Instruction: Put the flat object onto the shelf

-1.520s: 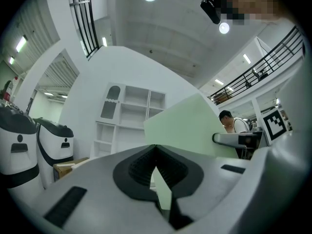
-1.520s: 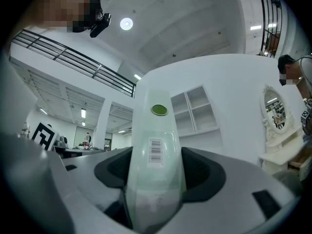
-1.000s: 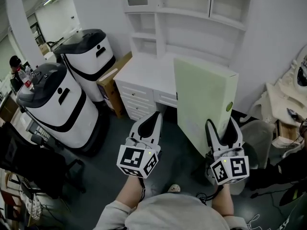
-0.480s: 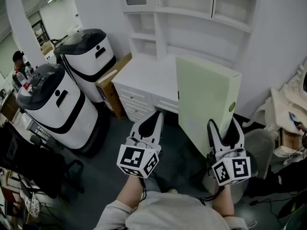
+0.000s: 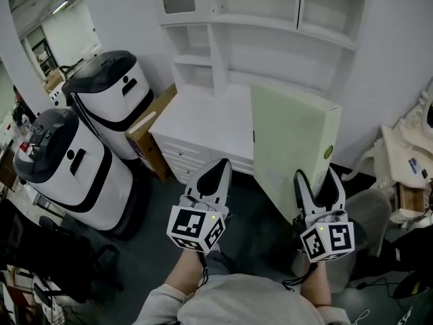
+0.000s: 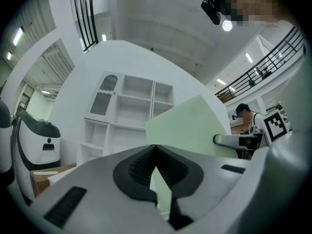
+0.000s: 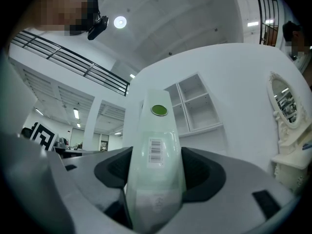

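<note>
Flat object (image 5: 291, 147): a pale green, thin rectangular panel whose narrow white edge bears a round green sticker and a barcode label. It stands upright on edge at 3 o'clock in the head view, its lower end clamped between the jaws of the right gripper (image 5: 318, 176). Shelf (image 5: 270, 19): a white unit of open compartments against the wall at 12 o'clock, behind the panel's upper edge.

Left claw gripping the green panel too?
No: the left gripper view shows the left claw shut and empty; only the right claw clamps the green panel.
</note>
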Motion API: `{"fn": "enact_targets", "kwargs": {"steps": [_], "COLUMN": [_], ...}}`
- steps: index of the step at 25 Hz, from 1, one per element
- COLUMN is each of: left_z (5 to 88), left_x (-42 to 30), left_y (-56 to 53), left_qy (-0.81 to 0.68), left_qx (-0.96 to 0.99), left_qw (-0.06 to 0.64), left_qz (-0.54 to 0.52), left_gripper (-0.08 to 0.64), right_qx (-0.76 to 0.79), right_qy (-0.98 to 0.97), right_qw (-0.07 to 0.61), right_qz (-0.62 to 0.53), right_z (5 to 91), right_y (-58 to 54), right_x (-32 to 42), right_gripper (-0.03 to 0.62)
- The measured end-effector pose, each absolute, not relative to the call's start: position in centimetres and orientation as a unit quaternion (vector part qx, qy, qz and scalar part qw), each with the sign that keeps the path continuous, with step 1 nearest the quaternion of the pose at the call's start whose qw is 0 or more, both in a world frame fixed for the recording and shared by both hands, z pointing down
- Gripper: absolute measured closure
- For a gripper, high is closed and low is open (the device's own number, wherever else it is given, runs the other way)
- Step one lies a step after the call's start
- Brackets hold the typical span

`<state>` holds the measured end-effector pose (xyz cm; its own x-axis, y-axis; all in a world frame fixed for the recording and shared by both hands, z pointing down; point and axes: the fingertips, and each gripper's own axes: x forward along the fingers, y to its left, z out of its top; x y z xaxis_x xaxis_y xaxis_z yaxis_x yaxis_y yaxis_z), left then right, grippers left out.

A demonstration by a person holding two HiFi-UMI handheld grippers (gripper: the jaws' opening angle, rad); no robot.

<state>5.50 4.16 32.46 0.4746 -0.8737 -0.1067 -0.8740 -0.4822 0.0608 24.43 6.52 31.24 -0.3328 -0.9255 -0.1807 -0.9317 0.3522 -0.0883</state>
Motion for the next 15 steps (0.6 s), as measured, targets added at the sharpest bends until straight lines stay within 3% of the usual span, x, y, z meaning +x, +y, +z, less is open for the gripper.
{"fn": "enact_targets", "kwargs": {"steps": [15], "left_z": [32.0], "left_x": [-1.4], "left_y": [-8.5], "left_qy": [0.443], "left_qx": [-0.895], "left_qw": [0.004], "left_qz": [0.056], "left_gripper": [0.546], "right_qx": [-0.625], "right_qy": [0.773], "right_qw": [0.107], "right_qz": [0.024], "right_z": [31.0], "right_y": [-3.3], "right_x": [16.9], "right_gripper": [0.295]}}
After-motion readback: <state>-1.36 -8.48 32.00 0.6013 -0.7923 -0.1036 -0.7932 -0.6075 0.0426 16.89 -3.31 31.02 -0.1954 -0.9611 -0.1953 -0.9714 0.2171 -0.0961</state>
